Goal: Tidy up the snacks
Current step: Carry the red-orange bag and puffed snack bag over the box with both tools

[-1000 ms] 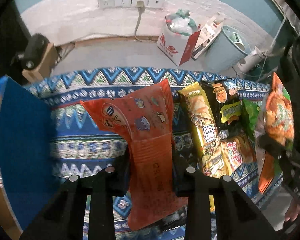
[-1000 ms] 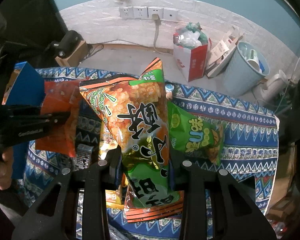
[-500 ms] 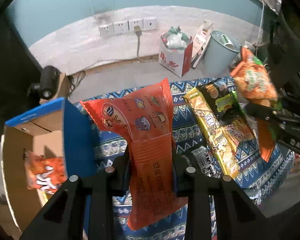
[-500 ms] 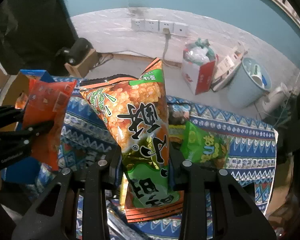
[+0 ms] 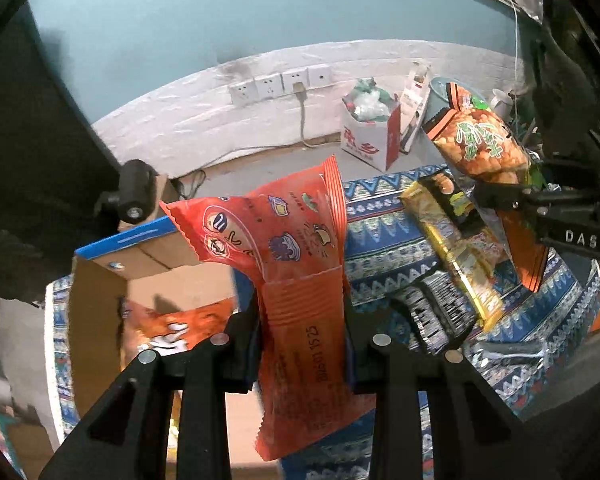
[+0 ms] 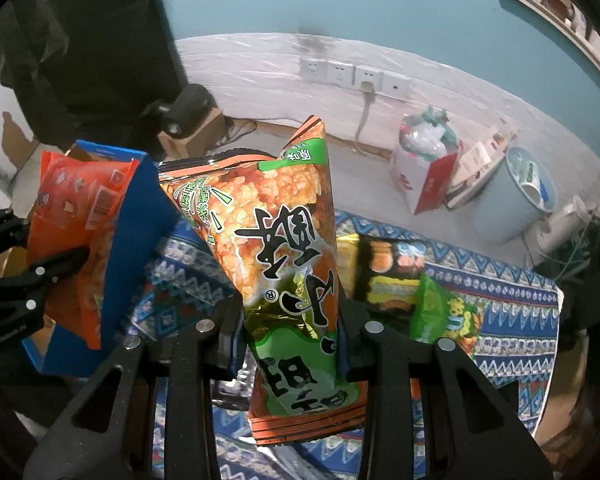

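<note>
My left gripper (image 5: 302, 340) is shut on a red snack packet (image 5: 296, 264) and holds it over the open cardboard box with blue outside (image 5: 100, 292); an orange snack bag (image 5: 168, 328) lies inside the box. The packet (image 6: 76, 204) and left gripper (image 6: 52, 268) also show at the left of the right wrist view. My right gripper (image 6: 290, 332) is shut on an orange-and-green rice cracker bag (image 6: 284, 248), held up above the table; it shows at the right of the left wrist view (image 5: 480, 148).
Patterned blue cloth (image 6: 512, 308) covers the table. Loose snacks lie on it: a yellow packet (image 5: 456, 256), a black packet (image 6: 388, 272), a green bag (image 6: 444, 316), a silver-black pack (image 5: 436, 312). A bin (image 6: 516, 196) and a red-white box (image 6: 424, 168) stand on the floor behind.
Both grippers have risen and moved left with their packets. The left one now has the open box under it, and the snack inside shows more.
</note>
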Available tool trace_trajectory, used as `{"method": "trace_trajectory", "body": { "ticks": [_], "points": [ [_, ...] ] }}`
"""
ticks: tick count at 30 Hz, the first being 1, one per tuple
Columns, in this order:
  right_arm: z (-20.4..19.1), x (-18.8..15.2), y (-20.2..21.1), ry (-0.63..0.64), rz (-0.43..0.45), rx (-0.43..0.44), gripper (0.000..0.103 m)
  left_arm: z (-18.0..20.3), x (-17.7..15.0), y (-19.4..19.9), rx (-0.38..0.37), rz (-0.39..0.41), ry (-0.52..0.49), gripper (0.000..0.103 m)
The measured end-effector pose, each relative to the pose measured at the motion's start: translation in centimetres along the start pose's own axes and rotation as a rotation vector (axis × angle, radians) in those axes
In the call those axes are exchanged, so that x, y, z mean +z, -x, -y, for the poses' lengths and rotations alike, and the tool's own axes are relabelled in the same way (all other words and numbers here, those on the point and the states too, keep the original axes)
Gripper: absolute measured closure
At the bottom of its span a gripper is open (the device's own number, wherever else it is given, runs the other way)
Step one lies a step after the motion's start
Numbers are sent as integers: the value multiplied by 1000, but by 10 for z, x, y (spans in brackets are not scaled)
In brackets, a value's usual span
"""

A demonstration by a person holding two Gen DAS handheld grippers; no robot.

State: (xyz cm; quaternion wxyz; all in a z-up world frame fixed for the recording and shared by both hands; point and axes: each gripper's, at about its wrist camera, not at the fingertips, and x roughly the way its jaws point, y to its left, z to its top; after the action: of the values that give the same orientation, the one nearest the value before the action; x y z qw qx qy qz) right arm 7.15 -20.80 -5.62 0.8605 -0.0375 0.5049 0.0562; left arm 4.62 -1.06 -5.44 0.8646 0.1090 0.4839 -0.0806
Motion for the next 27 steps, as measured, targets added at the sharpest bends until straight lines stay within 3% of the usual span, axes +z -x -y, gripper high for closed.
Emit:
{"method": "trace_trajectory", "body": {
  "ticks": [20,27],
  "points": [
    [-97,35,-11,85,11,112,70,-77,-39,22,43,51,75,71],
    [-138,52,-17,104,13,157,70,-107,-55,17,57,33,125,71]
  ]
}}
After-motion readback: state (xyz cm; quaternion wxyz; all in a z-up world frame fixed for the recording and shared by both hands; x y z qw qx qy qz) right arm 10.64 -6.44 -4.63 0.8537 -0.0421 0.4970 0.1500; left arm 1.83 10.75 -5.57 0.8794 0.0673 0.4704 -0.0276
